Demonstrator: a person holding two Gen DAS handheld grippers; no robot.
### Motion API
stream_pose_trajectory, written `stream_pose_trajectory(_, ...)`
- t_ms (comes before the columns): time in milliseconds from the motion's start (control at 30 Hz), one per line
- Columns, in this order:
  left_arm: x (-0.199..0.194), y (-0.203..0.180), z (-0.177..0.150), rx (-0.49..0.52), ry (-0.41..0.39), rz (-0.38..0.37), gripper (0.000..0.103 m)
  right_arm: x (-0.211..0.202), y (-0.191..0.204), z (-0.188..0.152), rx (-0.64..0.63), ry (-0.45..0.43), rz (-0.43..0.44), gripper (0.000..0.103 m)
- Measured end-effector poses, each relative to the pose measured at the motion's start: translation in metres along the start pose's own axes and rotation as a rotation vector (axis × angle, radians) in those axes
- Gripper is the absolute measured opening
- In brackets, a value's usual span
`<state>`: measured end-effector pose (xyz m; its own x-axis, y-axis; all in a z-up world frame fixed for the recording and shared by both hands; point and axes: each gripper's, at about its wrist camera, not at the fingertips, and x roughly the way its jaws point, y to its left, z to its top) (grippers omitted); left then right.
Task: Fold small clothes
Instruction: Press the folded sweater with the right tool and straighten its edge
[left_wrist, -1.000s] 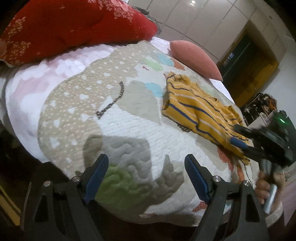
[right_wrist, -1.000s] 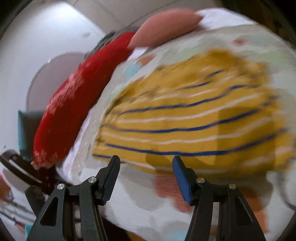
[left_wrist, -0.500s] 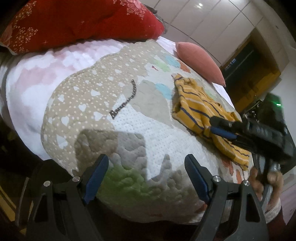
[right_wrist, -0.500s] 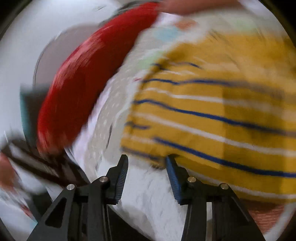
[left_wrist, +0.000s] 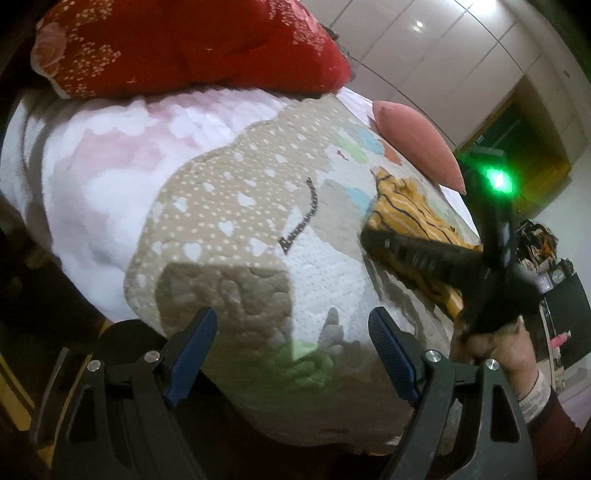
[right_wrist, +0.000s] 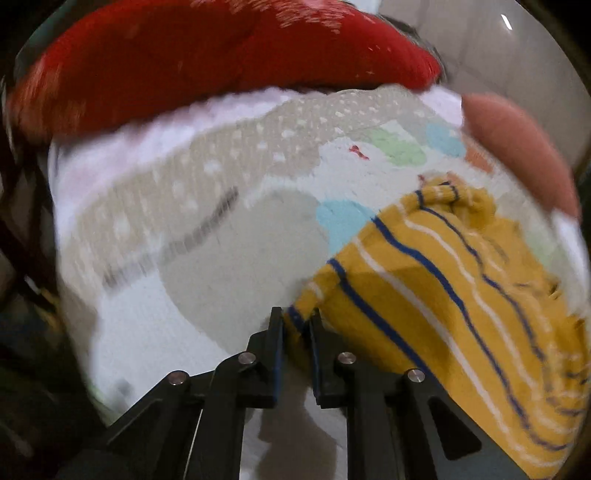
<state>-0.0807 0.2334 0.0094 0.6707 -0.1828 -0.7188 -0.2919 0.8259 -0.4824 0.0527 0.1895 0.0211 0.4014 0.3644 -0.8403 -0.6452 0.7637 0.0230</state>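
The yellow striped garment (right_wrist: 461, 295) lies rumpled on the bed's quilted cover (left_wrist: 229, 229), just below the pink pillow (left_wrist: 417, 144), which serves as the landmark here. The right gripper (right_wrist: 297, 328) has the garment's near corner between its fingers, which are closing on the cloth; the pads appear to press on it, though motion blur makes the contact hard to judge. In the left wrist view the right gripper (left_wrist: 373, 236) reaches across the garment's near edge, with the person's hand (left_wrist: 495, 350) on its handle and a green light glowing on its body. The left gripper (left_wrist: 291, 347) hangs over the quilt's near end, far from the pink pillow, its blue-padded fingers spread wide with nothing between them. The quilt shows a tan field with white hearts, a white dotted patch, pastel shapes near the pink pillow and a short line of dark lettering. A red patterned pillow (left_wrist: 177, 48) lies across the bed well to the left of the pink pillow. Behind the pink pillow stand pale glossy cupboard doors (left_wrist: 461, 66) and a dark doorway.
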Motion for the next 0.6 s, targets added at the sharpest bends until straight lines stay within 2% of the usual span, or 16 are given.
stream_pose_trajectory(33,-0.001,0.000,0.001,0.002,-0.002,0.004,0.083,-0.001,-0.001,0.006,0.030,-0.013,0.047,0.014)
stream_pose_trajectory(67,-0.003,-0.001,0.001,0.006,-0.004,0.007,0.083,0.000,0.000,0.011,0.056,-0.018,0.122,0.009)
stream_pose_trajectory(100,-0.004,-0.002,0.000,0.010,-0.004,0.011,0.083,0.000,0.001,0.013,0.084,-0.012,0.198,0.009)
stream_pose_trajectory(133,-0.006,-0.004,0.000,0.017,-0.005,0.014,0.083,-0.001,0.003,0.014,0.100,-0.013,0.230,0.009)
stream_pose_trajectory(167,-0.008,-0.006,-0.001,0.025,-0.006,0.016,0.083,-0.005,0.005,0.014,0.099,-0.029,0.226,0.010)
stream_pose_trajectory(233,-0.013,-0.011,-0.003,0.044,-0.009,0.020,0.083,-0.015,0.003,0.010,0.104,-0.061,0.215,0.017)
stream_pose_trajectory(300,-0.015,-0.019,-0.006,0.083,-0.011,0.029,0.083,-0.027,-0.011,0.003,0.155,-0.089,0.211,0.034)
stream_pose_trajectory(433,-0.006,-0.041,-0.011,0.163,0.019,0.044,0.083,-0.063,-0.069,-0.030,0.363,-0.172,0.225,0.047)
stream_pose_trajectory(600,0.025,-0.090,-0.026,0.268,0.116,0.019,0.083,-0.107,-0.147,-0.101,0.607,-0.277,0.193,0.056)
